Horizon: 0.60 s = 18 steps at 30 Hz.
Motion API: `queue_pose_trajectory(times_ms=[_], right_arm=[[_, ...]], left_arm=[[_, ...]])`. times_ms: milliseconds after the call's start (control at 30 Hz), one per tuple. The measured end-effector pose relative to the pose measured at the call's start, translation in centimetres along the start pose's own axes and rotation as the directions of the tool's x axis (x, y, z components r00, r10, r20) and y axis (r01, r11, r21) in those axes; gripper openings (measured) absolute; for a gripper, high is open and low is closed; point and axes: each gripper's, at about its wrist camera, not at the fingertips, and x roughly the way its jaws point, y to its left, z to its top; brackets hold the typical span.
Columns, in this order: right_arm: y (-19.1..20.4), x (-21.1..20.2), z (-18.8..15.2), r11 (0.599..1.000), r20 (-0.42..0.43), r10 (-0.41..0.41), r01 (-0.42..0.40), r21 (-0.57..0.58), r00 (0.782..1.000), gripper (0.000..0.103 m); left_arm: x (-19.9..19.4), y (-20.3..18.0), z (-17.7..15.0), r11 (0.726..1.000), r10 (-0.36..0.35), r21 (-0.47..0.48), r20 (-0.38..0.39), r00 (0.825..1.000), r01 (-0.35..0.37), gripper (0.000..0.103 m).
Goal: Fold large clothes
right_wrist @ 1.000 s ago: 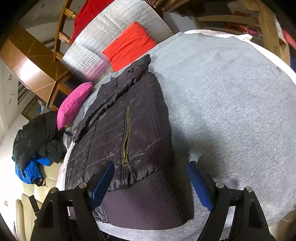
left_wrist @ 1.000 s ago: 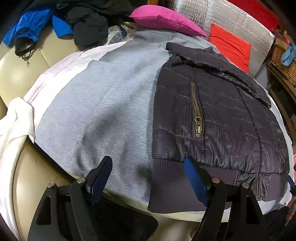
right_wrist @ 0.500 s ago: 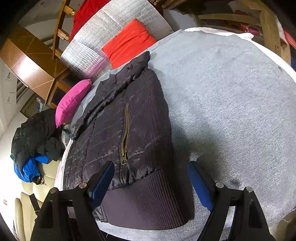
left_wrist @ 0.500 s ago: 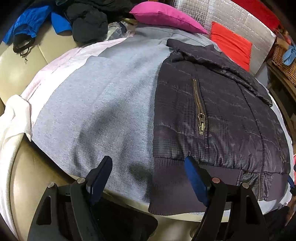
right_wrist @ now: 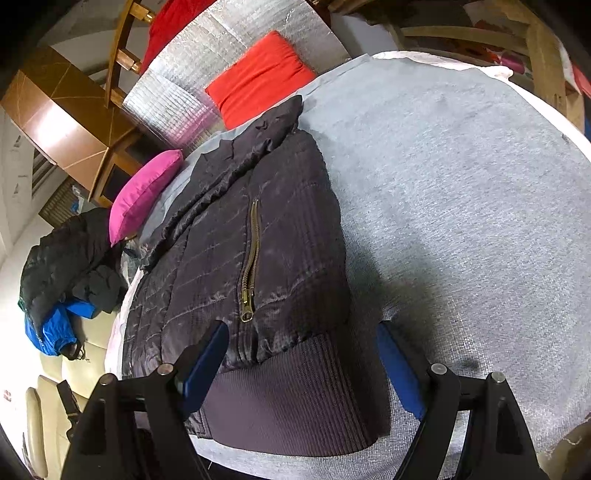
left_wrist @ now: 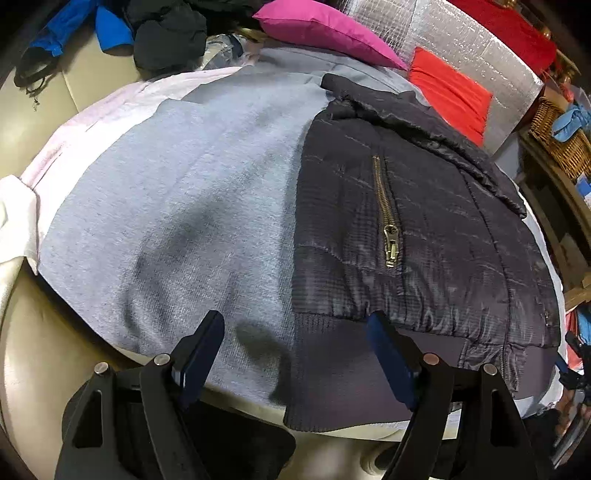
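A dark quilted jacket with a brass zip pocket and ribbed hem lies folded lengthwise on a grey cloth over the bed; it also shows in the right wrist view. My left gripper is open and empty, hovering just above the jacket's left hem corner. My right gripper is open and empty, hovering over the ribbed hem at the jacket's right edge.
A pink cushion, a red cushion and a silver foil panel lie behind the jacket. A pile of black and blue clothes sits on the beige sofa at the back left. A wicker basket stands right.
Both grippers have crept forward and slightly lower towards the jacket's hem. Both stay open; the jacket has not moved.
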Motion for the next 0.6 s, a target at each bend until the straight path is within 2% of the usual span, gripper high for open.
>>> queue_pose_trajectory(times_ms=[133,267,400,533,600], right_arm=[[0.1,0.1,0.0,1.0,-0.003,-0.012,0.012,-0.01,1.0,0.084],[-0.2,-0.6,0.1,1.0,0.038,-0.024,0.024,0.006,0.999,0.084],[-0.1,0.5,0.5,0.999,-0.013,-0.052,0.052,-0.01,0.999,0.084],[1.4,1.8,0.2,0.996,-0.076,-0.049,0.043,-0.083,0.996,0.084],[2.2,2.6,0.0,0.987,-0.094,-0.105,0.092,-0.134,0.99,0.082]], left_arm=[[0.5,-0.7,0.2,1.0,-0.006,0.021,-0.005,1.0,0.006,0.08],[1.0,-1.1,0.3,0.999,-0.01,0.033,-0.012,1.0,0.01,0.08],[1.5,-1.0,0.3,0.999,-0.022,0.024,-0.024,0.999,0.022,0.08],[1.8,-1.1,0.4,0.999,-0.027,0.015,-0.033,0.999,0.028,0.08],[1.9,-0.9,0.5,0.999,-0.034,-0.001,-0.047,0.998,0.034,0.079]])
